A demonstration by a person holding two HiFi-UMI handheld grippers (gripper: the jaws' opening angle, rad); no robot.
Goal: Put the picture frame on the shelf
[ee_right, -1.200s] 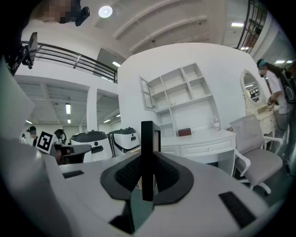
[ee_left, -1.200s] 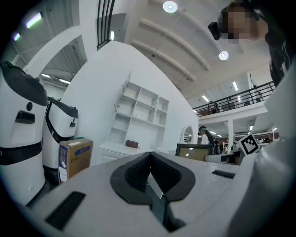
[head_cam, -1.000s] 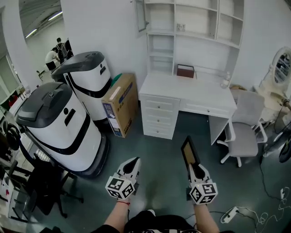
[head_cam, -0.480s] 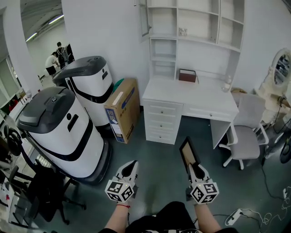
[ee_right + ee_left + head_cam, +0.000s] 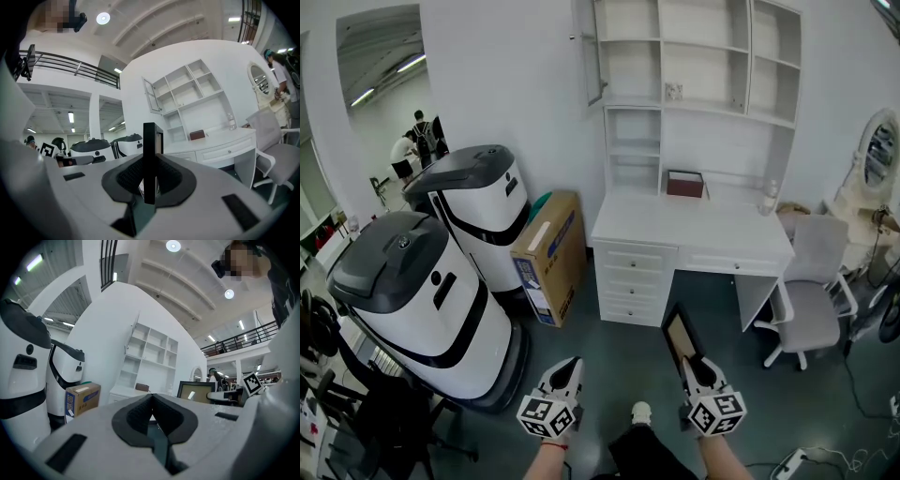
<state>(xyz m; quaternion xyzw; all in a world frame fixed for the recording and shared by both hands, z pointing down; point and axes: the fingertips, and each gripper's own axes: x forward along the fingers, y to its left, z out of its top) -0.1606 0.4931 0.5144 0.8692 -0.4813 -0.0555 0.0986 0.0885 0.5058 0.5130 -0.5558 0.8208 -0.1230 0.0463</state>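
Note:
The picture frame (image 5: 679, 334), black-edged with a beige face, stands upright in my right gripper (image 5: 691, 362), whose jaws are shut on its lower edge. In the right gripper view the frame (image 5: 149, 159) shows edge-on between the dark pads. My left gripper (image 5: 570, 367) hangs beside it at the same height, shut with nothing in it; its pads (image 5: 140, 412) meet. The frame (image 5: 195, 391) also shows at the right of the left gripper view. The white shelf unit (image 5: 697, 58) rises above the white desk (image 5: 694, 230) straight ahead, a few steps away.
A brown box (image 5: 684, 184) and a bottle (image 5: 766, 200) sit on the desk. Two large white-and-grey machines (image 5: 417, 300) and a cardboard box (image 5: 546, 246) stand at the left. A grey office chair (image 5: 811, 305) is at the right, and a power strip (image 5: 791, 463) lies on the floor.
The desk and shelf unit have drawn nearer and more of the upper shelves shows. Both grippers keep their places in view, and the frame stays held. A shoe now shows between them.

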